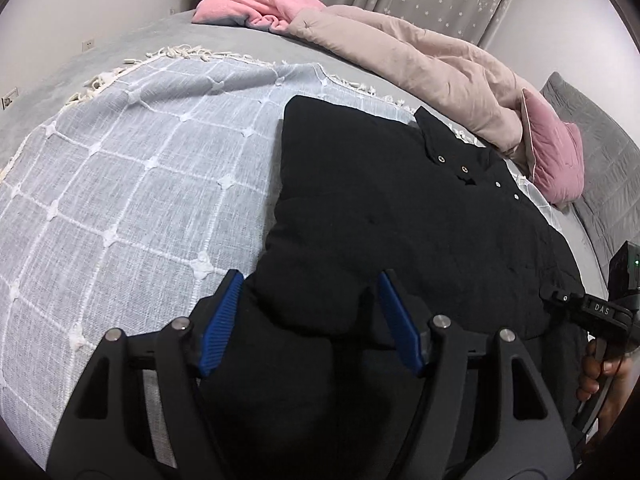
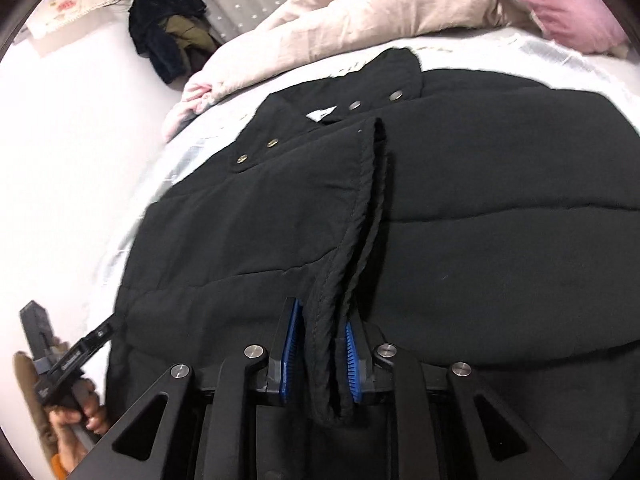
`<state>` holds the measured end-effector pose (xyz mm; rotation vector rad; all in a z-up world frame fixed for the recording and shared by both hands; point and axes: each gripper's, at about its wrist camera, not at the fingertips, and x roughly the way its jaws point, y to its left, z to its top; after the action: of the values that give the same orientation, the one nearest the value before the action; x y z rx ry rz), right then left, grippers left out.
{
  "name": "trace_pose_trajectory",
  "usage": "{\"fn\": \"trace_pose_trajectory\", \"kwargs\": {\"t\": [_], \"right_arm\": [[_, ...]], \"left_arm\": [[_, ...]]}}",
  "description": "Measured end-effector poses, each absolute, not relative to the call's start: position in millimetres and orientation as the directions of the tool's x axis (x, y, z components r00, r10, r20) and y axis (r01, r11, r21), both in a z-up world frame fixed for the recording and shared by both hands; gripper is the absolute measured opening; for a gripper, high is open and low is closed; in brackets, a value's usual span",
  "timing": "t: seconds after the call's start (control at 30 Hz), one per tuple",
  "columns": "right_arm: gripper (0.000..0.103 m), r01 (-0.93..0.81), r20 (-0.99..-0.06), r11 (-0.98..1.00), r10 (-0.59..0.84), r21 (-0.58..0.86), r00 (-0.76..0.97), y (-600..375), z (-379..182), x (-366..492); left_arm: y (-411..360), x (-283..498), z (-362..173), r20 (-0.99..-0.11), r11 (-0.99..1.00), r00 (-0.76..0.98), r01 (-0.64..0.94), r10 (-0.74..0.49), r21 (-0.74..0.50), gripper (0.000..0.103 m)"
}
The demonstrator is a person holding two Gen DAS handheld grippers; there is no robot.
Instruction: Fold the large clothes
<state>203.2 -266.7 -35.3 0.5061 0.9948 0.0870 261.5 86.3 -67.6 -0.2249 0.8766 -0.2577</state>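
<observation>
A black padded jacket with metal snaps lies spread on the bed, collar toward the far side. My left gripper is open above the jacket's near hem, blue pads apart, with a fold of black fabric between them, not clamped. My right gripper is shut on a sleeve cuff of the jacket, which is folded across the jacket's body. The right gripper also shows at the right edge of the left wrist view, touching the jacket's edge.
A grey checked throw with a fringe covers the bed under the jacket. A beige duvet, pink blanket and pink cushion lie along the far side. Dark clothes hang by the curtain.
</observation>
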Motion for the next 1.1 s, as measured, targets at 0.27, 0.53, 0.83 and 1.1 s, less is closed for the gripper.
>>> {"fn": "trace_pose_trajectory", "kwargs": {"t": [0.27, 0.53, 0.83, 1.1], "right_arm": [[0.034, 0.207, -0.799, 0.874, 0.276, 0.440, 0.534, -267.0, -43.2, 191.9], [0.052, 0.240, -0.845, 0.909, 0.185, 0.341, 0.502, -265.9, -24.8, 122.0], [0.070, 0.198, -0.839, 0.959, 0.068, 0.205, 0.540, -253.9, -1.0, -1.8], [0.077, 0.184, -0.804, 0.971, 0.016, 0.155, 0.594, -258.1, -5.2, -80.0]], "left_arm": [[79.6, 260.7, -77.9, -0.783, 0.992, 0.609, 0.067, -0.126, -0.107, 0.073], [60.5, 214.1, -44.9, -0.817, 0.989, 0.558, 0.088, -0.146, -0.116, 0.080], [41.5, 122.0, -21.0, -0.820, 0.965, 0.521, 0.228, -0.235, -0.131, 0.092], [56.9, 61.7, -47.0, -0.840, 0.945, 0.473, 0.299, -0.267, -0.132, 0.095]]}}
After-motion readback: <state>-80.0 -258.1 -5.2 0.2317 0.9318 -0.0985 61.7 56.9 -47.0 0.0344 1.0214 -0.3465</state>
